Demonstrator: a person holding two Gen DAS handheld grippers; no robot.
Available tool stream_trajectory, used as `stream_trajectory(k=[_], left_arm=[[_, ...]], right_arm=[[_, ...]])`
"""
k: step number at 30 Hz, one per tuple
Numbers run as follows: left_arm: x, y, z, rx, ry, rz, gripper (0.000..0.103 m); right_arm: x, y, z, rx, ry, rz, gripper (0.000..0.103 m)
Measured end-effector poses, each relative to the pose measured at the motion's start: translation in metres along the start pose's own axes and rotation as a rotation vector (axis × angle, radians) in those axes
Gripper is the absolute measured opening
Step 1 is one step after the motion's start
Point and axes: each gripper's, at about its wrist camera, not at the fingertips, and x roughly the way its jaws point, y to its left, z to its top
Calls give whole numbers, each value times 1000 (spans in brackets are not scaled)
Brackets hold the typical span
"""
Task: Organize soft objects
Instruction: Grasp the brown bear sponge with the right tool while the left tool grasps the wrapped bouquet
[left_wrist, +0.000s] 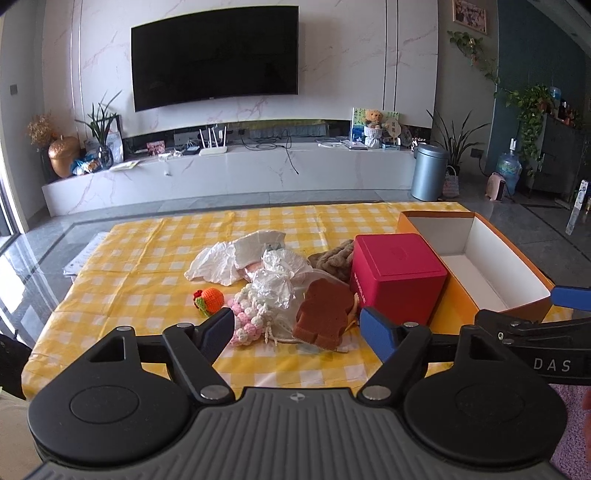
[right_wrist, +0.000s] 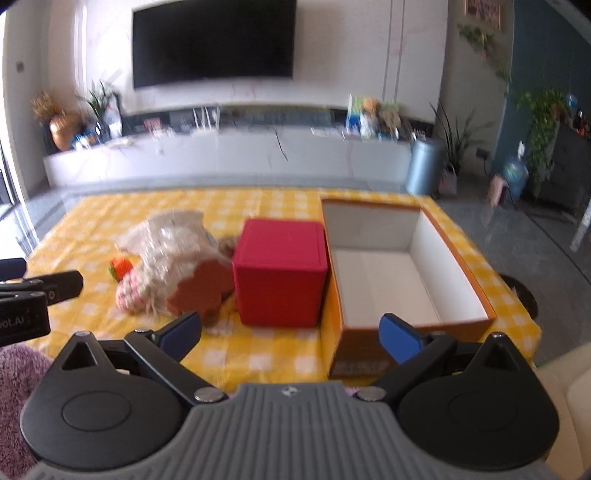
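A brown bear-shaped sponge (left_wrist: 323, 314) leans on crumpled bags (left_wrist: 258, 262) beside pink-white crochet (left_wrist: 249, 319).

A home living room. A big dark TV (left_wrist: 215, 55) hangs on a marble-look wall above a long low white console (left_wrist: 229, 173) strewn with a router (left_wrist: 213, 149), cables, a teddy bear (left_wrist: 373, 120) and photo cards. Potted plants (left_wrist: 532, 107) stand around (one trails down the blue wall), with a water jug (left_wrist: 509, 168) and a metal bin (left_wrist: 428, 171) on the glossy tiled floor. A yellow checked cloth (left_wrist: 147, 266) covers the table.
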Motion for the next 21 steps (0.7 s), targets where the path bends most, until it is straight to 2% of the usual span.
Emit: stream_trajectory(k=[2, 4, 8, 10, 12, 17, 21], left_arm=[[3, 6, 1, -17, 7, -17, 91], [9, 12, 0, -20, 20, -38, 91], [22, 21, -4, -34, 44, -40, 82], [32, 27, -7, -33, 70, -49, 80], [40, 33, -9, -29, 81, -55, 80], [65, 41, -12, 21, 141, -50, 80], [88, 49, -12, 53, 188, -77, 80]], right_arm=[[4, 2, 0, -10, -17, 15, 100], [12, 4, 1, -19, 16, 46, 100], [34, 12, 2, -26, 83, 87, 100], [44, 18, 2, -51, 98, 96, 86], [56, 24, 1, -78, 127, 106, 79], [91, 34, 4, -57, 214, 166, 76], [120, 47, 6, -47, 259, 182, 76]])
